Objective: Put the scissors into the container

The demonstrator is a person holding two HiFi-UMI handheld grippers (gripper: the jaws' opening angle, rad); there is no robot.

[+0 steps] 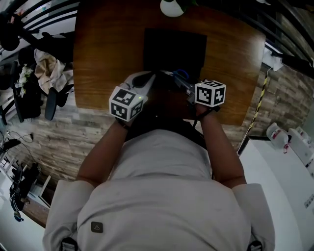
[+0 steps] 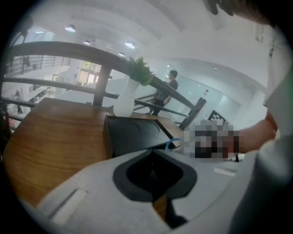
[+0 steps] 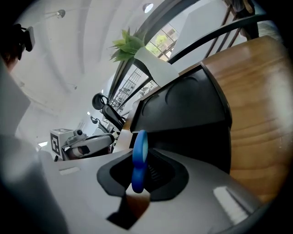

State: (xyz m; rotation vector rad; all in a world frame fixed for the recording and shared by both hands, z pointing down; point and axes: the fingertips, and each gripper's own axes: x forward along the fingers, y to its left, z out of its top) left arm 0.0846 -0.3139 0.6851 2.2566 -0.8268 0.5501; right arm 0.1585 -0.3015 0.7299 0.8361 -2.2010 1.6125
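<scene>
Blue plastic is seen between the jaws of the right tool [image 3: 139,157]: the handle loops of the scissors [image 3: 139,145] are gripped there edge-on. The jaws are closed down onto them, so only a narrow gap is left. In the head view the scissors are found just below the lower edge of the black container [image 1: 174,46], right of centre, and outside it. Whether they touch its rim cannot be told.

The container is set on the wooden tabletop [image 1: 108,44] in the upper middle of the head view. A white vase [image 1: 171,7] is placed beyond it at the top edge, and green leaves [image 3: 126,45] are shown rising from it in the right gripper view.

The left tool [image 2: 153,151] is held at the left of the scissors, near the container's lower left corner. Its jaws are brought together at the tips, and nothing is held between them. The two tools are kept near each other, side by side, each marked by a cube [image 1: 126,103] with square black-and-white markers.

The lower half of the head view is filled by a person's white shirt [image 1: 162,196], and both forearms are stretched up towards the tools.
</scene>
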